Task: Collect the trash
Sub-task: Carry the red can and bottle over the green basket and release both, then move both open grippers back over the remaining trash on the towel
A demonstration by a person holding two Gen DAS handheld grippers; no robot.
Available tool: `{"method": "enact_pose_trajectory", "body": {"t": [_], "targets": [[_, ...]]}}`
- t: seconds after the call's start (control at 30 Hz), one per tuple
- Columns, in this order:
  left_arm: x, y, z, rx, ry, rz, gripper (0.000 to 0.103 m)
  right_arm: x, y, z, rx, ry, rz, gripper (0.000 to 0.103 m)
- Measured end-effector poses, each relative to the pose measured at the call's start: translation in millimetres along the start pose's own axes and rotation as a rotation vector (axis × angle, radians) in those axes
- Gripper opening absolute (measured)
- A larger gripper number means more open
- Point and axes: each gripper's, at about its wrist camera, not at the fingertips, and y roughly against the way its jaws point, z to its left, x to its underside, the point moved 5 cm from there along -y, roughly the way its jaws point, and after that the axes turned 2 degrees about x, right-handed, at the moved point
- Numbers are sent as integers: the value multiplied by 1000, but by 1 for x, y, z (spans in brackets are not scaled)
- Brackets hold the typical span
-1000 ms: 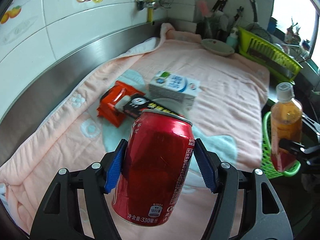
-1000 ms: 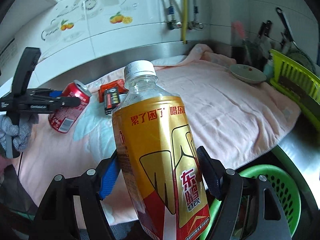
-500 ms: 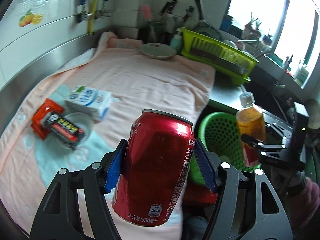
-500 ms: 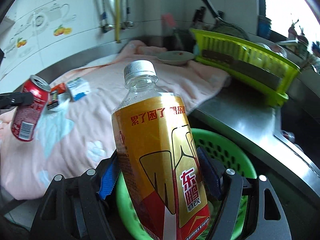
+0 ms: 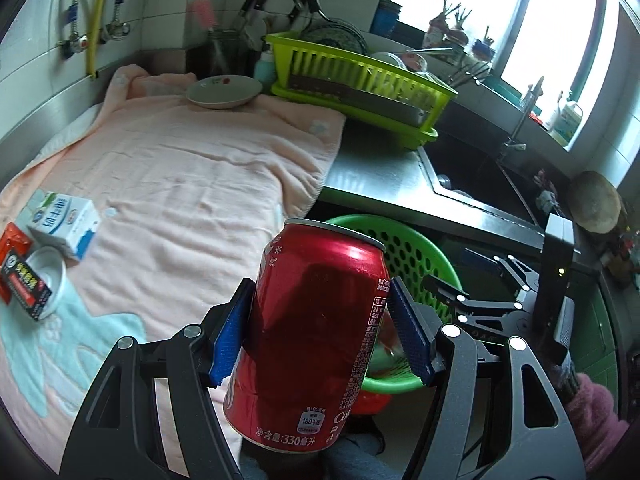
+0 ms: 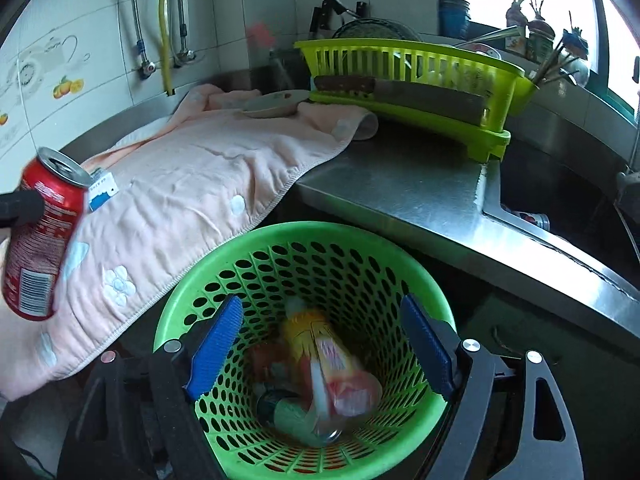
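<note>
My left gripper is shut on a red soda can, held upright in the air just left of the green perforated basket. The can also shows in the right wrist view at the far left. My right gripper is open and empty above the basket. The yellow-labelled drink bottle lies blurred inside the basket among other trash. A milk carton, a red packet and a black packet on a small white dish lie on the pink towel.
A grey plate sits at the towel's far end. A lime dish rack with a cleaver stands on the steel counter. The sink is to the right. Knives and utensils stand by the back wall.
My right gripper has opened and the drink bottle has dropped into the green basket. My left gripper has carried the can right, from over the towel to the basket's edge.
</note>
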Motion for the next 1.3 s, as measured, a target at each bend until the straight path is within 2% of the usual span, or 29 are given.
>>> {"method": "enact_pose_trajectory", "body": {"t": [0.4,0.53,0.8,0.93,1.13,1.3], "targets": [[7,-43,-32,46,21,53,66,13,46,-24,3,-60,-80,83],[9,-56,-40,54,27,66,67,18,56,-24,3,-62,-96,89],[12,-68,-47,74,61,66,68,26,72,-19,-24,-93,-131,93],[13,-67,-46,86,82,50,80,28,76,-16,-31,-98,-136,93],[12,-55,-45,90,75,43,80,26,82,-14,-32,-95,-148,93],[12,-36,-38,53,60,20,80,22,82,-6,-47,-81,-150,93]]}}
